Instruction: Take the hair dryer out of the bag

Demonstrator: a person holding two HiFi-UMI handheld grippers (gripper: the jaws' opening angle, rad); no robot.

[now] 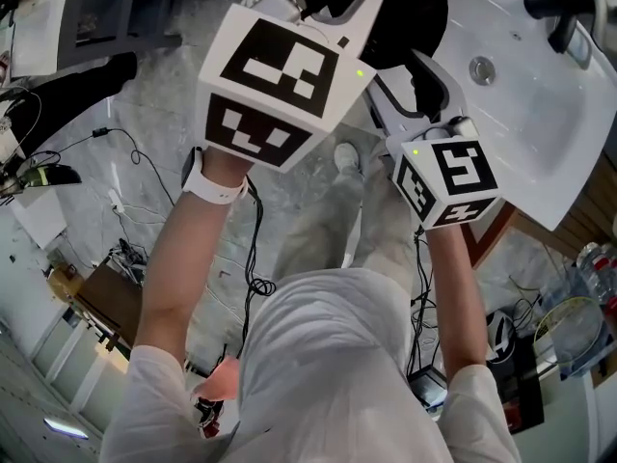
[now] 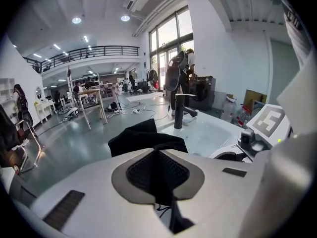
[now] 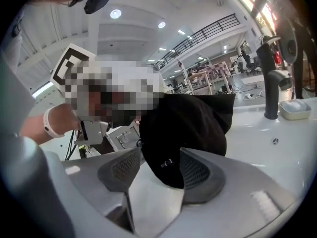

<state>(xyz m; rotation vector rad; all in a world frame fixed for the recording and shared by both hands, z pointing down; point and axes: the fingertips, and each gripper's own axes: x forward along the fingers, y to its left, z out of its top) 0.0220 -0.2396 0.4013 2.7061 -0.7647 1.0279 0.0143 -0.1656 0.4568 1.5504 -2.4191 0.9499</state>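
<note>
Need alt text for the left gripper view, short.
The left tongs are shut on a fold of the black bag, with a white sink and black faucet beyond. The right gripper's marker cube shows at the right edge.

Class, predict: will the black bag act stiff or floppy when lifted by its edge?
Probably floppy: the black bag folds where the left gripper pinches it. Likely bottom-heavy: its lower part bulges roundly between the right gripper's open fingers, hinting something sits inside.
</note>
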